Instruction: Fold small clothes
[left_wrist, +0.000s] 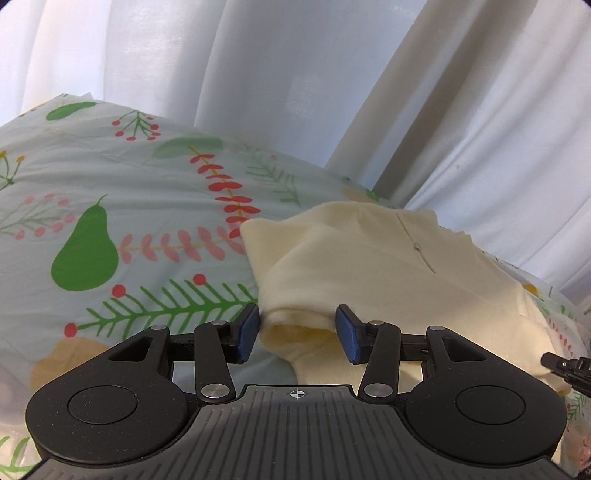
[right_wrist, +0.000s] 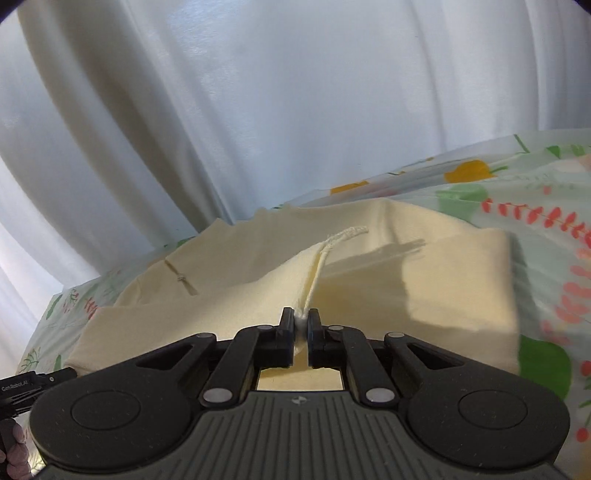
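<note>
A cream garment (left_wrist: 388, 266) lies partly folded on the patterned bedsheet (left_wrist: 110, 184). In the left wrist view my left gripper (left_wrist: 297, 328) stands half open at the garment's near left corner. A rolled fold of the cloth sits between its blue pads (left_wrist: 247, 332), which do not squeeze it. In the right wrist view my right gripper (right_wrist: 301, 325) is shut on a stitched edge of the cream garment (right_wrist: 443, 295). That edge rises in a taut ridge from the flat cloth to the fingers.
White curtains (left_wrist: 258, 74) hang close behind the bed, seen also in the right wrist view as curtains (right_wrist: 295, 92). The pear-and-leaf sheet (right_wrist: 554, 258) spreads on both sides. A black part of the other gripper (left_wrist: 565, 369) shows at the right edge.
</note>
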